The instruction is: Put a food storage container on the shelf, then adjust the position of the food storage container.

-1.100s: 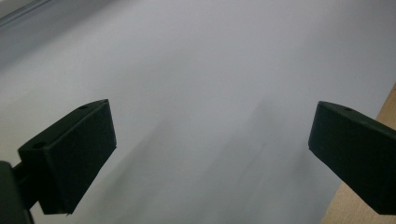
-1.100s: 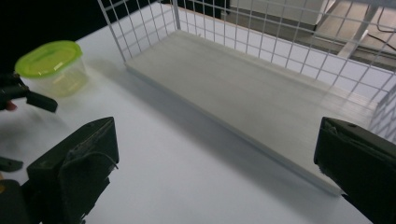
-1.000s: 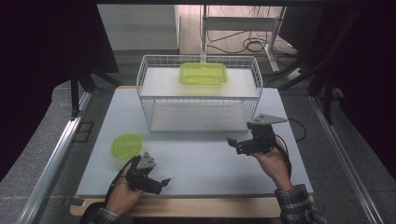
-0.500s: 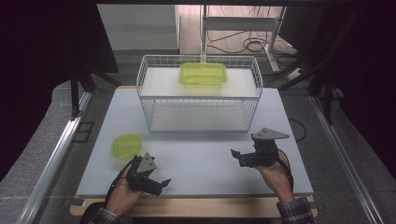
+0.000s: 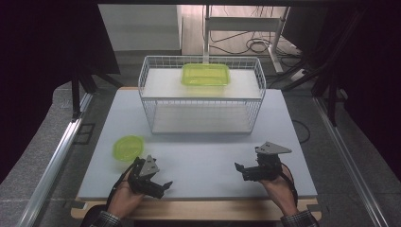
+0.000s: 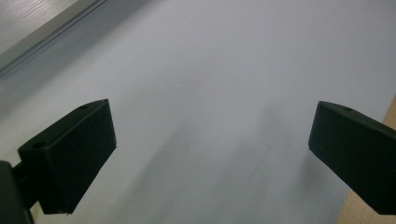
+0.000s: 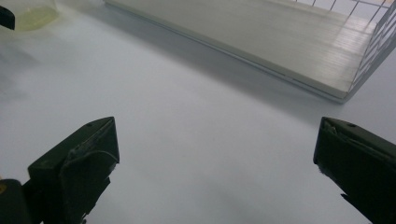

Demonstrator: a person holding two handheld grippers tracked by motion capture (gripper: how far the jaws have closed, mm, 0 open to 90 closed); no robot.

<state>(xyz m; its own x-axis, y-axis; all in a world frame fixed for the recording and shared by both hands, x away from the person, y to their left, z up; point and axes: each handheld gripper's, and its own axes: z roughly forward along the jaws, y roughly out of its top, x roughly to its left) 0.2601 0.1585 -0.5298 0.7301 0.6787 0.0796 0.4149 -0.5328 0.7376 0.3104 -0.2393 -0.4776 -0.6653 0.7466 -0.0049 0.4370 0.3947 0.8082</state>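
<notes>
A white wire rack (image 5: 201, 94) stands at the back of the pale table (image 5: 203, 156). A yellow-green rectangular container (image 5: 206, 74) rests on its top shelf. A small yellow-green round bowl (image 5: 127, 147) sits on the table at the front left, and its edge appears as the bowl (image 7: 28, 16) in the right gripper view. My left gripper (image 5: 163, 187) lies low near the front edge, just right of the bowl, open and empty (image 6: 210, 154). My right gripper (image 5: 242, 170) rests at the front right, open and empty (image 7: 215, 158), pointing left toward the rack's lower shelf (image 7: 261, 42).
Metal rails (image 5: 56, 161) run along both sides of the table. Cables (image 5: 250, 45) lie on the floor behind the rack. A wooden strip (image 5: 198, 210) edges the table's front. Open table surface lies between the two grippers.
My right gripper has drawn back toward the front edge and lower over the table. The left gripper has hardly moved.
</notes>
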